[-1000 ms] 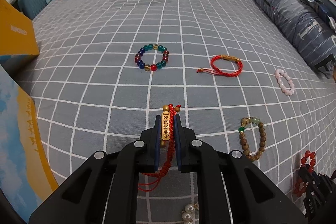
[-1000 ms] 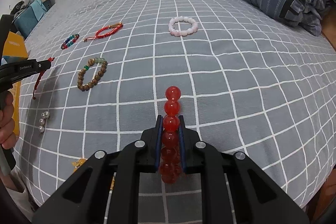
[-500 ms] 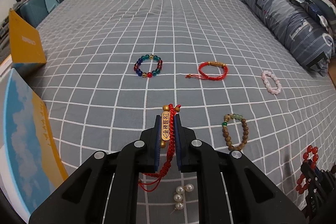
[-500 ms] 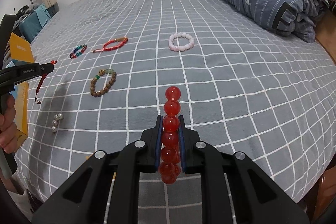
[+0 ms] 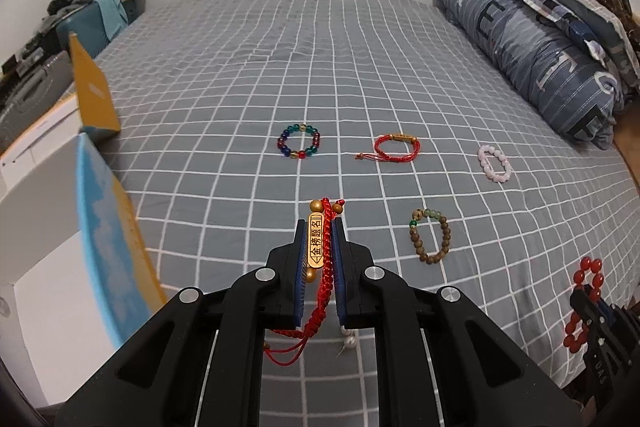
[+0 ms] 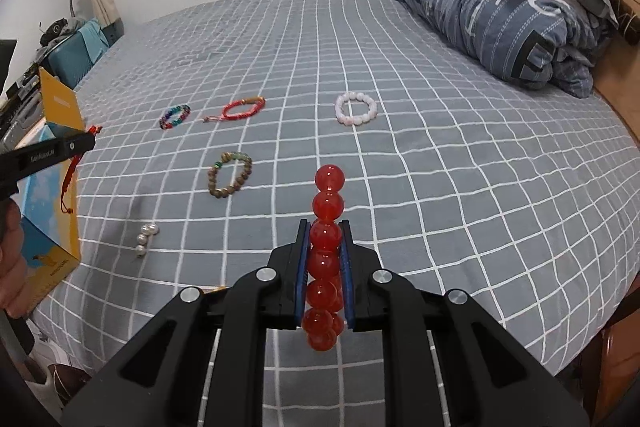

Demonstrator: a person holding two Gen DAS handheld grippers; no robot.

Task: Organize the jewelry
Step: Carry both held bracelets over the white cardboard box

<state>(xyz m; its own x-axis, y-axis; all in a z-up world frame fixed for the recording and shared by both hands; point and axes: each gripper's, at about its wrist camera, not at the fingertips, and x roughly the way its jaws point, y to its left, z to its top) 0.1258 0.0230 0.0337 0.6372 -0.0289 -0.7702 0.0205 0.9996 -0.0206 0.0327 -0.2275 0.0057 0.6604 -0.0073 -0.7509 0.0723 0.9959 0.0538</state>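
Observation:
My left gripper (image 5: 319,227) is shut on a red cord bracelet with a gold bar charm (image 5: 316,247), held above the grey checked bed (image 5: 240,87). My right gripper (image 6: 325,231) is shut on a red bead bracelet (image 6: 326,247), also held above the bed; it shows at the right edge of the left wrist view (image 5: 584,291). On the bed lie a multicoloured bead bracelet (image 5: 300,145), a second red cord bracelet (image 5: 396,149), a pink bead bracelet (image 5: 495,163), a brown wooden bead bracelet (image 5: 430,235) and small pearls (image 6: 146,233).
A yellow and blue box (image 5: 108,219) with an open flap (image 5: 94,91) stands at the bed's left edge. A folded blue-grey duvet and pillows (image 5: 532,43) lie at the right. A teal case (image 5: 92,23) and clutter stand beyond the left side.
Both grippers have risen and pulled back from the bed, each keeping its bracelet. The loose jewellery looks smaller and farther, and the wall and window have come into view.

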